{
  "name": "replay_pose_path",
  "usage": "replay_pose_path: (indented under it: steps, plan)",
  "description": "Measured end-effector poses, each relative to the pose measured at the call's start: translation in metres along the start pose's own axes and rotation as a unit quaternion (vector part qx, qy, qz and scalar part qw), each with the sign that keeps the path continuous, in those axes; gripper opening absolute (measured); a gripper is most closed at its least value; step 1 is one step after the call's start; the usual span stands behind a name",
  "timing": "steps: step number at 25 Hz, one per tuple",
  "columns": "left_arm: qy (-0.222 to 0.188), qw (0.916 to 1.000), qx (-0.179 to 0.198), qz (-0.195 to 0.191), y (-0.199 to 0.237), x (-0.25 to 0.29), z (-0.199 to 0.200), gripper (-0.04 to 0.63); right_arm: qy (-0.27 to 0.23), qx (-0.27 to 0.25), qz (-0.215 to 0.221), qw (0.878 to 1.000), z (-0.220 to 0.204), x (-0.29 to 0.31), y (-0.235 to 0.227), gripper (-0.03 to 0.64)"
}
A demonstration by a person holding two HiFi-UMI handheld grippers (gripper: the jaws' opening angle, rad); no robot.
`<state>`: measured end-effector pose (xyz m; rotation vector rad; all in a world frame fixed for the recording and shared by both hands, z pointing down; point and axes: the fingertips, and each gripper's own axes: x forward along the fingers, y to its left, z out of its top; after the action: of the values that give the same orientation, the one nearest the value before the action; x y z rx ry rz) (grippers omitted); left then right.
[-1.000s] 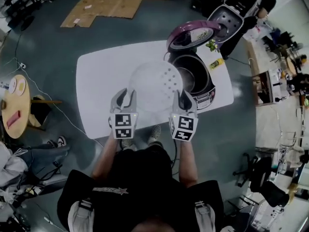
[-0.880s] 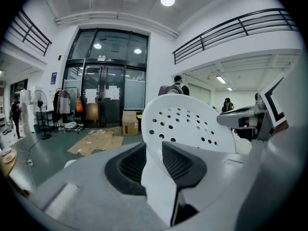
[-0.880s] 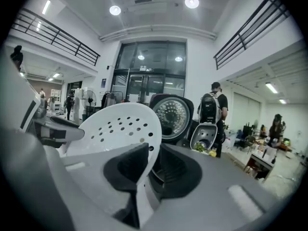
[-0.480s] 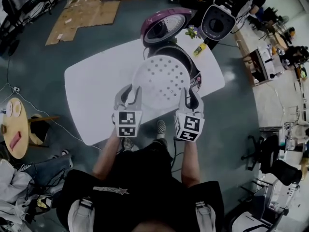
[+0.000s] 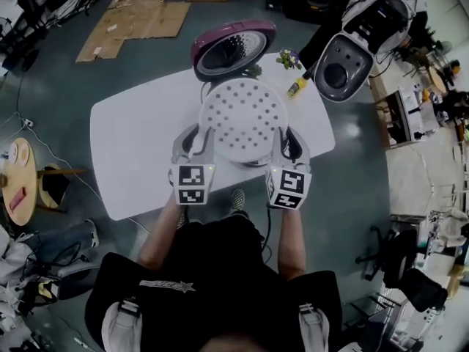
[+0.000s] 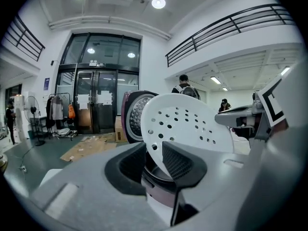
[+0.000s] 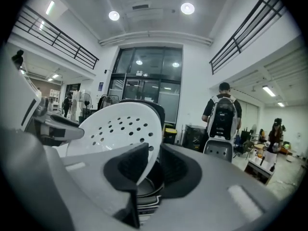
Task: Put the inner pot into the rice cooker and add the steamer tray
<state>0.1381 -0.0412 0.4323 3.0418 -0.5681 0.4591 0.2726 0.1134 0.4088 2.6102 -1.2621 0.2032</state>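
A white perforated steamer tray (image 5: 243, 116) hangs level over the rice cooker's body (image 5: 258, 161), hiding most of it. The cooker's purple lid (image 5: 233, 48) stands open behind. My left gripper (image 5: 196, 139) is shut on the tray's left rim and my right gripper (image 5: 288, 142) on its right rim. In the left gripper view the tray (image 6: 192, 124) rises from between the jaws of the left gripper (image 6: 155, 150), with the cooker's dark mouth (image 6: 156, 177) below. In the right gripper view the tray (image 7: 120, 129) is pinched by the right gripper (image 7: 153, 163) above the cooker (image 7: 147, 196).
The cooker stands at the far edge of a white table (image 5: 139, 138). A yellow bottle (image 5: 297, 88) and a small green plant (image 5: 287, 59) sit beside it. A second open white cooker (image 5: 352, 46) is at the upper right. Cardboard (image 5: 132, 20) lies on the floor.
Both grippers have carried the tray from over the bare table, left of the cooker, to above the cooker's open body, and a little higher.
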Motion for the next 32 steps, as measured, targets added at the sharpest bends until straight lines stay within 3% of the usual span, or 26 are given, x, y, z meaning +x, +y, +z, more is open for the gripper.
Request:
replay_pose_path:
  steps: [8, 18, 32]
  plan:
    - [0.029, 0.9978, -0.018, 0.057, -0.011, 0.046, -0.006, 0.120, 0.013, -0.023, 0.080, 0.996, -0.008, 0.064, -0.031, 0.078]
    - [0.077, 0.9875, -0.052, 0.127, -0.018, 0.073, -0.024, 0.123, 0.054, -0.050, 0.167, 0.983, -0.030, 0.122, -0.040, 0.084]
    - [0.161, 0.9731, -0.071, 0.148, -0.015, 0.098, -0.070, 0.126, 0.145, -0.070, 0.229, 0.960, -0.084, 0.163, -0.029, 0.095]
